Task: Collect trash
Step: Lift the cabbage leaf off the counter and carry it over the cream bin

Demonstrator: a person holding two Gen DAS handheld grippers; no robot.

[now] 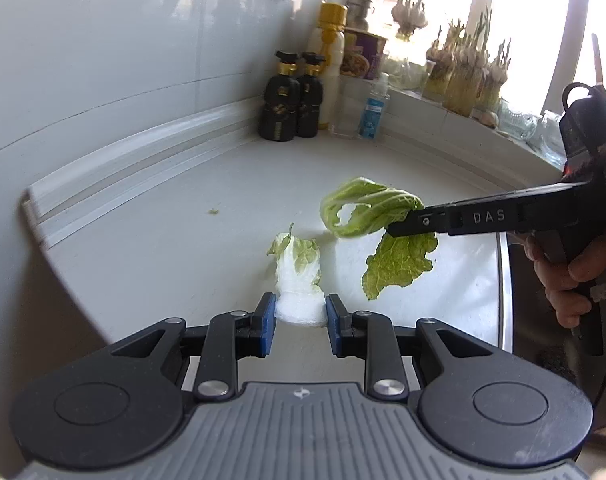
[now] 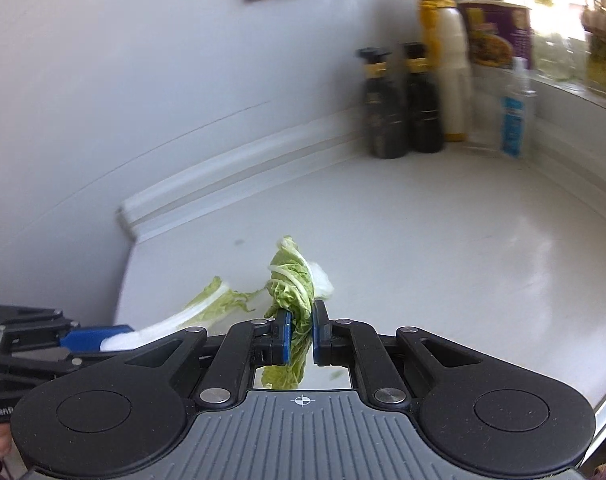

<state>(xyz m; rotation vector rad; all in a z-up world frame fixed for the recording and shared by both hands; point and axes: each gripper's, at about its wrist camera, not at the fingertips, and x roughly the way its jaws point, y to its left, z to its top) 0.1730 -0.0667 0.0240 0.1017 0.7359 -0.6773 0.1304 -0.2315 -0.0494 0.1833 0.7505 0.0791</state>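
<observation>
Left gripper (image 1: 301, 312): clamping white cabbage stalk (image 1: 299, 276), leaf pointing toward 12 o'clock.
Right gripper (image 2: 301, 332): pinching green cabbage leaf (image 2: 293, 284), entering left view from 3 o'clock.
Countertop (image 1: 183, 248): lying beneath both.
Bottles (image 1: 293, 96): standing at 12 o'clock.

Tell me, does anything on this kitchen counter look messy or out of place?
Only scraps. A tiny green crumb lies alone on the white counter, far from the bottles in the corner. The cabbage leaves are off the surface: the left gripper clamps a white-stemmed piece, the right gripper a green leaf. Nothing looks spilled or broken.
</observation>
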